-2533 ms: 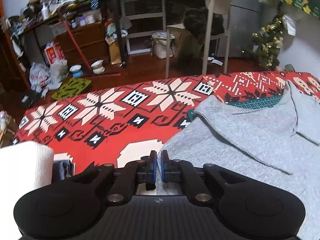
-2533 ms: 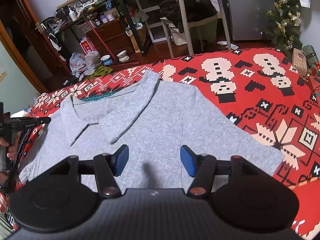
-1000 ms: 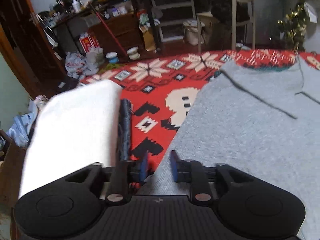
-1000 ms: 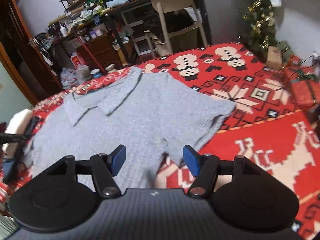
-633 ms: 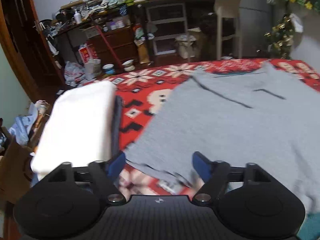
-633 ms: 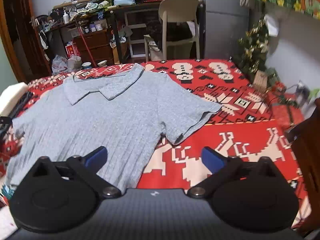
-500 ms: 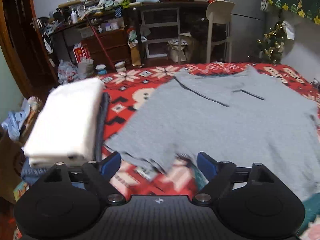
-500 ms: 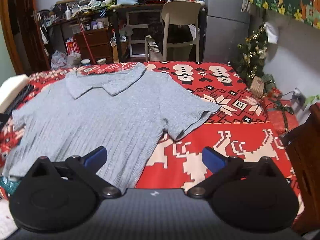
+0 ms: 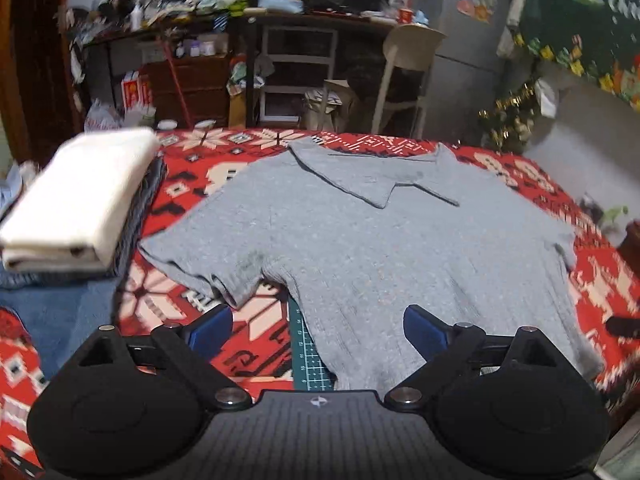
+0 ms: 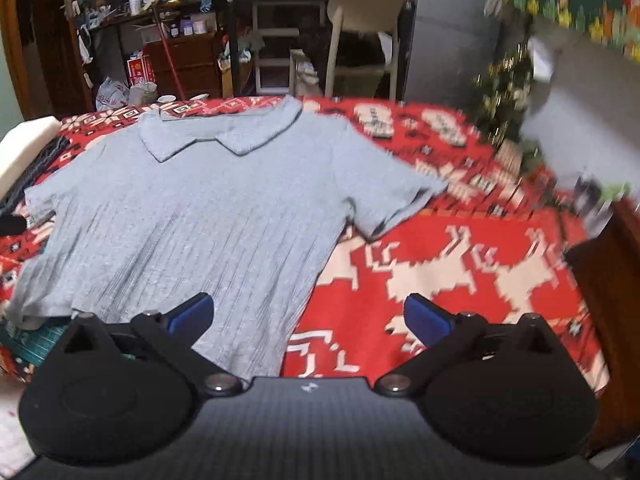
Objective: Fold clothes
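On red blanket [image 9: 240, 332]: one grey shirt [image 9: 380, 240]

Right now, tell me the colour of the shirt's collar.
Grey, like the rest of the shirt; the collar shows best in the right wrist view.

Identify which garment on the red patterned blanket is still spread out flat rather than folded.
The grey ribbed short-sleeved polo shirt: it lies open, collar and both sleeves showing. The white cloth beside it sits folded atop a stack.
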### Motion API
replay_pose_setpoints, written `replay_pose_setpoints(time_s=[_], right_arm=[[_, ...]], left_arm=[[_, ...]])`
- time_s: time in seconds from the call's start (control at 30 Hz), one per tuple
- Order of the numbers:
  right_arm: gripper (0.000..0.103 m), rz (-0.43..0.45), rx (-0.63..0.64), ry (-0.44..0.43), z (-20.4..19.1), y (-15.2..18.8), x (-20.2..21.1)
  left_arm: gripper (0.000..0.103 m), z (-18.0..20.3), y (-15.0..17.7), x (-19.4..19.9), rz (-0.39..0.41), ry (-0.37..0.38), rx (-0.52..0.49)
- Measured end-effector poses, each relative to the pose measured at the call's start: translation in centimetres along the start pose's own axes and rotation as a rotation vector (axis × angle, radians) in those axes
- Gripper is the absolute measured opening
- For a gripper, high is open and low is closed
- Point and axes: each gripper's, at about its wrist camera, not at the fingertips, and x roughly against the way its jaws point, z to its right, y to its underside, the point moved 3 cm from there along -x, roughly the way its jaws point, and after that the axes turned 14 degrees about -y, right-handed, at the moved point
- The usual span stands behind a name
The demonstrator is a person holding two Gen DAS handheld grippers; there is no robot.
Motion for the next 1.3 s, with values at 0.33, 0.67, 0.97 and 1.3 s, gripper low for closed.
replay_pose_setpoints(time_s=[0.33, 0.67, 0.97, 1.3], right_arm=[[0.101, 0.112, -0.265, 0.028, 3.2, -0.1, -0.1], [0.078, 0.109, -0.255, 0.084, 3.2, -0.4, -0.2], [0.057, 0.080, -0.272, 0.107, 2.7, 0.0, -1.3], [0.023, 0.022, -0.286, 0.051, 2.8, 0.5, -3.5]], left_arm=[[0.039, -0.9, -0.2, -3.7, -0.155, 0.015, 0.148], [0.029, 0.8, -0.1, -4.0, -0.219, 0.047, 0.074], [0.001, 0.9, 0.5, -4.4, -0.228, -0.001, 0.076], [0.001, -1.2, 0.5, -3.6, -0.164, -0.188, 0.039]])
